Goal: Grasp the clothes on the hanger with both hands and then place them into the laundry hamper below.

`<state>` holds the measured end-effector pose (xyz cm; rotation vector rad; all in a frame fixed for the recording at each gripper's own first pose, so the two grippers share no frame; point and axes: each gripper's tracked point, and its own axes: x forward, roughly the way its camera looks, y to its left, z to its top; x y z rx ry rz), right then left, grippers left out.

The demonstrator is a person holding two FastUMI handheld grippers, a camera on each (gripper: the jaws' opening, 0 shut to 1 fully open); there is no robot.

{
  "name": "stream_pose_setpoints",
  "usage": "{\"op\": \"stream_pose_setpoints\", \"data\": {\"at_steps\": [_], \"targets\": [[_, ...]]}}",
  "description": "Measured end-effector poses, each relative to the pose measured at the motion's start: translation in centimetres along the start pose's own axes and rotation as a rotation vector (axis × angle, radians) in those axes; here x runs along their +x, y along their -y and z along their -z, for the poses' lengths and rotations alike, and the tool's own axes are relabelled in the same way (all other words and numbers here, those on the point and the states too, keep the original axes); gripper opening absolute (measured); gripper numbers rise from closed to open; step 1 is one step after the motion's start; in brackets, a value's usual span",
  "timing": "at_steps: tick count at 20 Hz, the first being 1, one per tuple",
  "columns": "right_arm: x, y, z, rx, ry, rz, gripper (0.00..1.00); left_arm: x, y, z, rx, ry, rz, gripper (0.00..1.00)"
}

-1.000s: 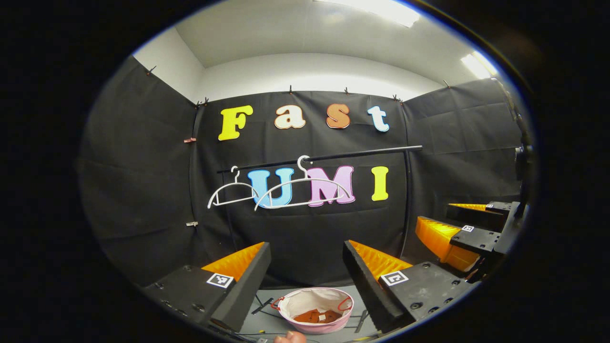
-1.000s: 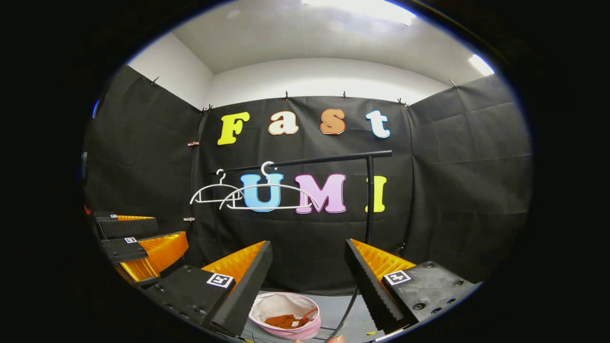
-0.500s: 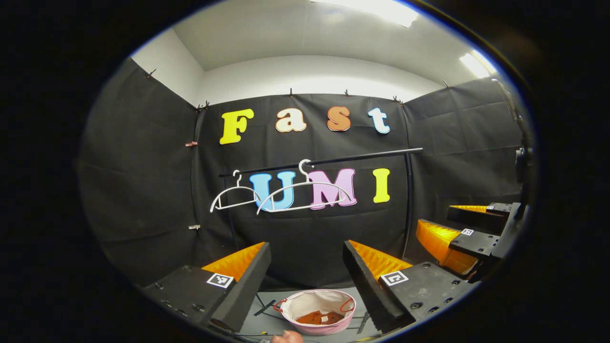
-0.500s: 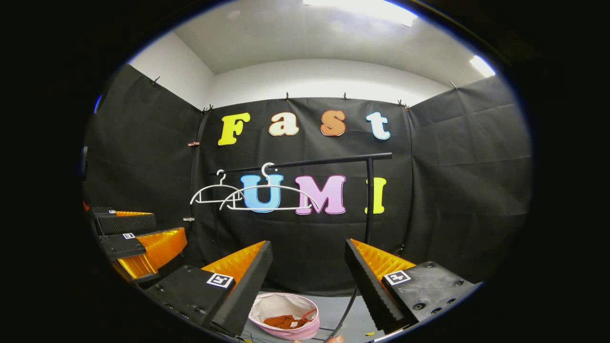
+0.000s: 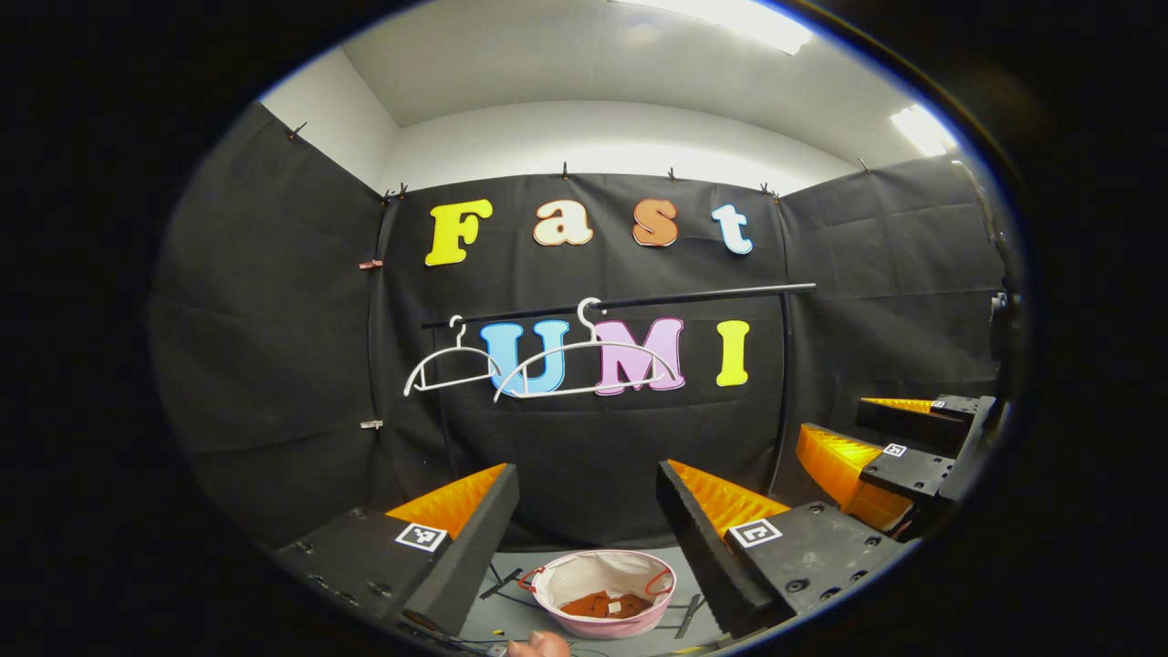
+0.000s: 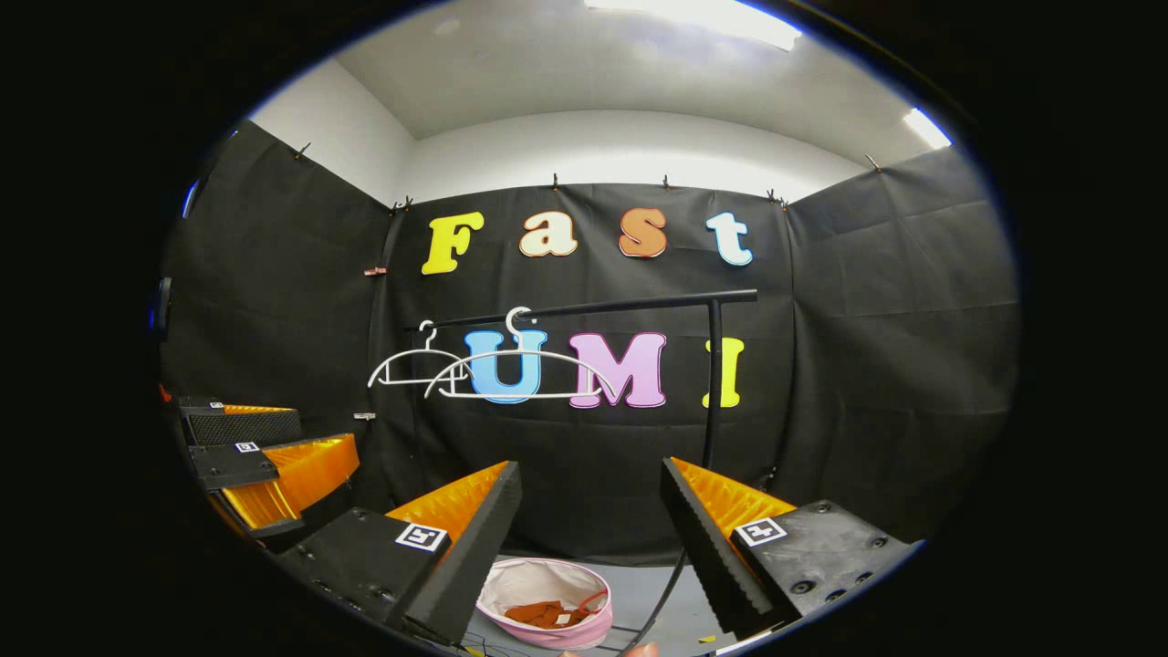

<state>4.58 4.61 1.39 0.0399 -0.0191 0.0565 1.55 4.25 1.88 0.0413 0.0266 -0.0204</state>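
Two bare white hangers (image 5: 584, 360) (image 6: 516, 370) hang on a black rail (image 5: 639, 299) (image 6: 602, 307) before the back wall. On the floor below stands a pink laundry hamper (image 5: 602, 598) (image 6: 545, 604) with an orange-brown garment (image 5: 602, 605) (image 6: 540, 614) lying in it. My left gripper (image 5: 587, 493) is open, held well above the hamper, with nothing between its fingers. My right gripper (image 6: 590, 493) is open too, also with nothing in it. In the left gripper view the right gripper (image 5: 899, 447) shows at the right; in the right gripper view the left gripper (image 6: 265, 456) shows at the left.
The rail's black upright post (image 6: 710, 383) (image 5: 783, 392) stands at its right end. Cables (image 5: 497, 584) lie on the grey floor (image 6: 639, 593) around the hamper. A fingertip (image 5: 538, 646) shows at the bottom edge. Black cloth walls close in the booth on three sides.
Both grippers have stayed open and nearly still, with only small shifts of the views. The hangers and the hamper have kept their places.
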Motion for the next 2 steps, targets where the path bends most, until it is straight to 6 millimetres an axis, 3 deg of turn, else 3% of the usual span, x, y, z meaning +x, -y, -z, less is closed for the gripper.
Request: {"op": "stream_pose_setpoints", "data": {"at_steps": [2], "targets": [[0.16, -0.13, 0.14, -0.002, -0.003, -0.001, 0.99, 0.08, 0.18, -0.12, 0.006, 0.002, 0.005, 0.96]]}}
